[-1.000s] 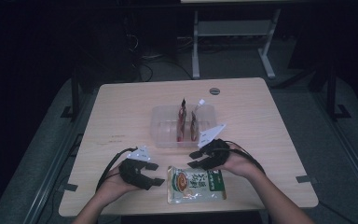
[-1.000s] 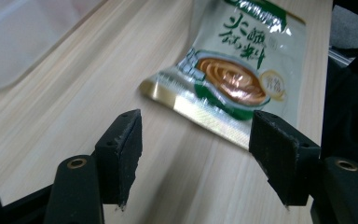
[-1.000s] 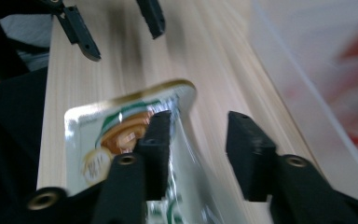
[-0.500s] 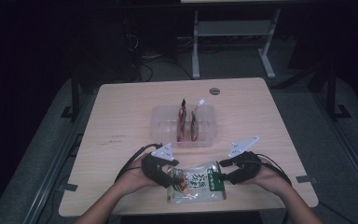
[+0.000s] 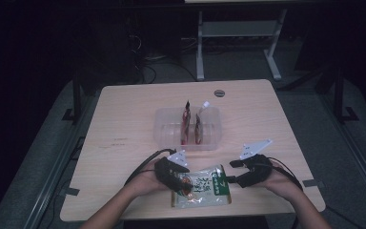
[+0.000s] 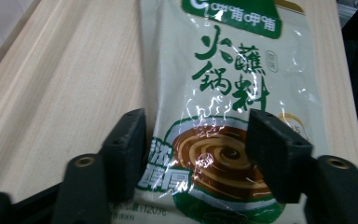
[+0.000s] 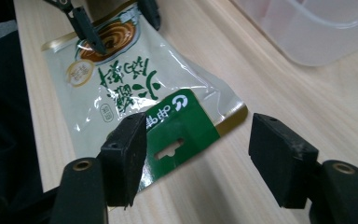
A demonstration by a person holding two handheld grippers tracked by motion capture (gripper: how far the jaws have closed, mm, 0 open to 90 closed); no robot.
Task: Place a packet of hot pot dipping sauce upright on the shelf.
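A pale sauce packet [image 5: 205, 187] with a green header and a brown bowl picture lies flat near the table's front edge. My left gripper [image 5: 181, 183] is at its left end. In the left gripper view the jaws [image 6: 198, 126] straddle the bowl picture on the packet [image 6: 228, 79]; they have just been closing and are not pressing on it. My right gripper [image 5: 232, 172] is at the packet's right end. Its jaws [image 7: 198, 130] have just been opening and stand apart over the green header of the packet [image 7: 135, 88]. The left gripper [image 7: 116, 23] shows at the packet's far end.
A clear plastic container [image 5: 167, 129] stands mid-table behind the packet, with two upright red-brown packets [image 5: 187, 121] in it. Its corner [image 7: 317, 32] shows in the right gripper view. A round grommet [image 5: 219, 93] sits near the far edge. The table's front edge is just below the packet.
The left gripper has moved right onto the packet's left end. The right gripper has moved from above the packet to its right end, and its jaws stand wider.
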